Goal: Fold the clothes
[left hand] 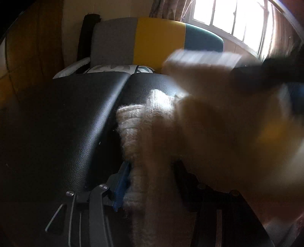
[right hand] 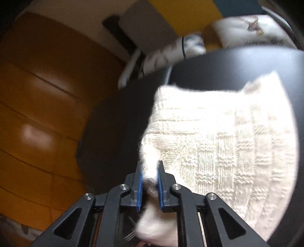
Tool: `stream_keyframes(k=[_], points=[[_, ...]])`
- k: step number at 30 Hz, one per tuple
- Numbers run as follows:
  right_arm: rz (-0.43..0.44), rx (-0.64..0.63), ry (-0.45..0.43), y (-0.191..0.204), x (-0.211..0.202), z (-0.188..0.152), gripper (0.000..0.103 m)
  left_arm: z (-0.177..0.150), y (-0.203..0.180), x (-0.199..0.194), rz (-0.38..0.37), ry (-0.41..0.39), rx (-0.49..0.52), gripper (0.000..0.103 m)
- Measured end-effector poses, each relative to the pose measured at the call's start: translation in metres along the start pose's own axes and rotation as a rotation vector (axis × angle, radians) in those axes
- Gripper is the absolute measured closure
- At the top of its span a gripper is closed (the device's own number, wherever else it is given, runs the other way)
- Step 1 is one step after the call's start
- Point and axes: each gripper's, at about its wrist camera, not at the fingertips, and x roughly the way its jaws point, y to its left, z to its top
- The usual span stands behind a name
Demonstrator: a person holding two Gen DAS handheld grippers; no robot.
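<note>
A cream knitted sweater (left hand: 163, 106) lies on a black leather surface (left hand: 66, 114). In the left wrist view a thick band of the knit runs up between the fingers of my left gripper (left hand: 152, 165). Its blue pad (left hand: 121, 182) lies against the wool, and the fabric fills the gap. A raised, blurred part of the sweater (left hand: 218, 117) covers the right side, under a blurred dark bar (left hand: 266, 74). In the right wrist view my right gripper (right hand: 150, 165) is shut on a bunched edge of the sweater (right hand: 228, 142), whose body lies flat on the black surface (right hand: 228, 62).
A backrest with grey, yellow and teal panels (left hand: 157, 39) stands behind the black surface, with patterned pillows (left hand: 117, 68) at its foot. A bright window (left hand: 228, 17) is at the upper right. An orange-brown wooden floor (right hand: 38, 95) lies left of the surface's edge.
</note>
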Motion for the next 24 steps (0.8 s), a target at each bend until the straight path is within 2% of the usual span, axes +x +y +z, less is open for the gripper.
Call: stream_keyframes(k=[4,6,8,11,13,14,17,18,21,22,24], points=[[-0.062,-0.035,0.035,-0.004,0.028,-0.011,0.091,-0.002,0.005,-0.001,-0.03,-0.013,-0.024,0.053],[-0.048,-0.037,0.026,-0.005,0.027,-0.012,0.083,-0.002,0.008,-0.001,-0.043,-0.016,-0.032,0.052],[-0.007,-0.03,0.01,-0.005,0.018,-0.011,0.079,-0.002,0.013,-0.002,-0.078,-0.015,-0.057,0.05],[0.038,-0.076,-0.111,-0.002,-0.017,-0.013,0.079,0.0,0.025,-0.009,-0.145,0.002,-0.116,0.047],[-0.033,-0.128,-0.193,-0.004,-0.042,-0.018,0.079,0.001,0.034,-0.015,-0.178,0.014,-0.16,0.045],[-0.077,-0.139,-0.197,-0.007,-0.046,-0.02,0.079,0.002,0.038,-0.019,-0.198,0.014,-0.19,0.045],[-0.199,-0.179,-0.166,-0.021,-0.045,-0.028,0.088,0.006,0.048,-0.032,-0.29,0.011,-0.282,0.043],[-0.201,-0.195,-0.151,-0.022,-0.04,-0.031,0.088,0.008,0.049,-0.034,-0.318,0.017,-0.3,0.04],[-0.108,-0.261,-0.09,-0.018,-0.017,-0.044,0.088,0.015,0.046,-0.032,-0.39,0.074,-0.336,0.032],[-0.09,-0.306,-0.045,-0.011,-0.003,-0.05,0.088,0.017,0.045,-0.028,-0.414,0.105,-0.351,0.031],[-0.117,-0.378,0.011,0.001,0.02,-0.054,0.088,0.018,0.042,-0.024,-0.42,0.148,-0.357,0.027]])
